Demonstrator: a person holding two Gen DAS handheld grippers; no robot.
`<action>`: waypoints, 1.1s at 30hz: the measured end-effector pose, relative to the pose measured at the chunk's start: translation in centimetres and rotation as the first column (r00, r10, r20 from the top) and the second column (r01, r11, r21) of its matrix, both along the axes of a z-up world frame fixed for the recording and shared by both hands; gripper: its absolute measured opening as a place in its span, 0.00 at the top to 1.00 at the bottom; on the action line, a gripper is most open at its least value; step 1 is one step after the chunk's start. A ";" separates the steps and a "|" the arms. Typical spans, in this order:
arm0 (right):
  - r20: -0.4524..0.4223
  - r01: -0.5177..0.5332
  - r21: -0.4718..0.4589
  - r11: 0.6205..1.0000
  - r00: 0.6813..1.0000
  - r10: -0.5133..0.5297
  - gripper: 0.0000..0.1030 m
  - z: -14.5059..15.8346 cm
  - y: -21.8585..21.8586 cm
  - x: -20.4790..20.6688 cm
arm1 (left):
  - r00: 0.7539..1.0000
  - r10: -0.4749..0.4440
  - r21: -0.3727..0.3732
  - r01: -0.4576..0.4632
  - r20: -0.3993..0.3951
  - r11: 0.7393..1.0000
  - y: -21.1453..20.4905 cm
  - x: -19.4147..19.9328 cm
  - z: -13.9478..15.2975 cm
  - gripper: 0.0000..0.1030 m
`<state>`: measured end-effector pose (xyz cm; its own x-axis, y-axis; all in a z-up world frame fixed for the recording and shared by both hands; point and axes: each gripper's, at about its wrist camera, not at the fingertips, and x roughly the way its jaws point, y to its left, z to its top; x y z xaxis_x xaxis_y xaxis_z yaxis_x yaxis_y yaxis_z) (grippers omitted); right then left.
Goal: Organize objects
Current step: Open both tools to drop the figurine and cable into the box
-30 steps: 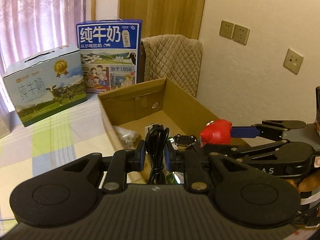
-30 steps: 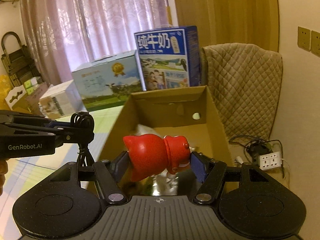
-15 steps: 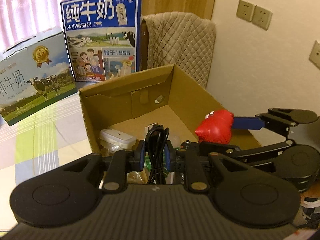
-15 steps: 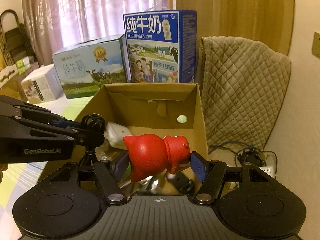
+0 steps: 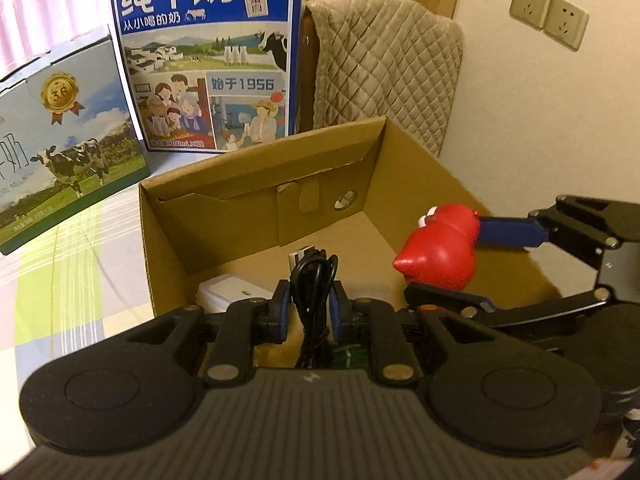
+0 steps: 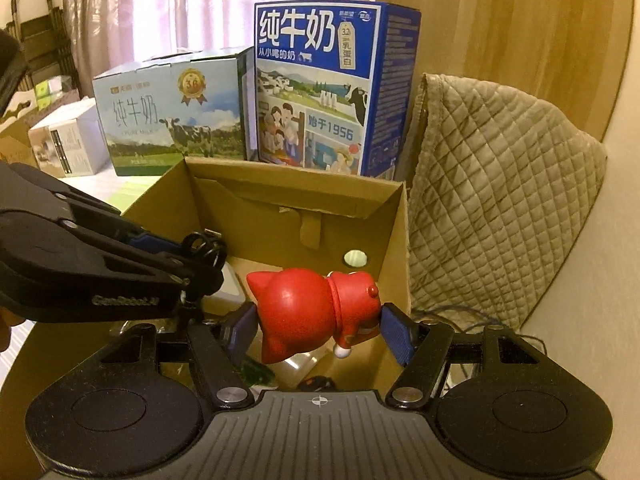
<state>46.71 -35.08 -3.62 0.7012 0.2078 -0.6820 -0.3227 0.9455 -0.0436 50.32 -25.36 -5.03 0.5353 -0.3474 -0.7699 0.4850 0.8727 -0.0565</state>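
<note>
Hovering side by side over an open cardboard box [image 5: 424, 184], two handheld grippers each carry an item. The left gripper [image 5: 308, 312] has its jaws clamped on a coiled black cable [image 5: 314, 280], whose loops stand up between the blue pads while the rest hangs down toward the box interior. The right gripper [image 6: 318, 320] has its jaws clamped on a red pig figurine [image 6: 312, 312], held sideways with its snout toward the right pad and its pointed ears toward the left. In the left wrist view the figurine [image 5: 440, 252] sits above the box's right-hand side, just right of the cable; in the right wrist view the cable [image 6: 202, 246] shows at the tip of the left gripper [image 6: 192, 264], above the box's [image 6: 280, 216] left half. Inside the box lies a white device [image 5: 230, 292] near the left wall, with other small items on the floor too hidden to identify. Behind the box stand a tall blue milk carton [image 6: 332, 96] and a lower pale blue milk case [image 6: 168, 112], both on a pastel checked surface [image 5: 68, 280]. A quilted beige cover [image 6: 492, 188] drapes beside the box near the wall.
</note>
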 end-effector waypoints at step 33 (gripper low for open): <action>0.025 -0.009 0.030 0.999 1.000 0.009 0.38 0.4 0.6 2.4 | 0.980 0.171 -0.052 -0.167 0.098 0.985 6.9 -1.1 4.0 0.16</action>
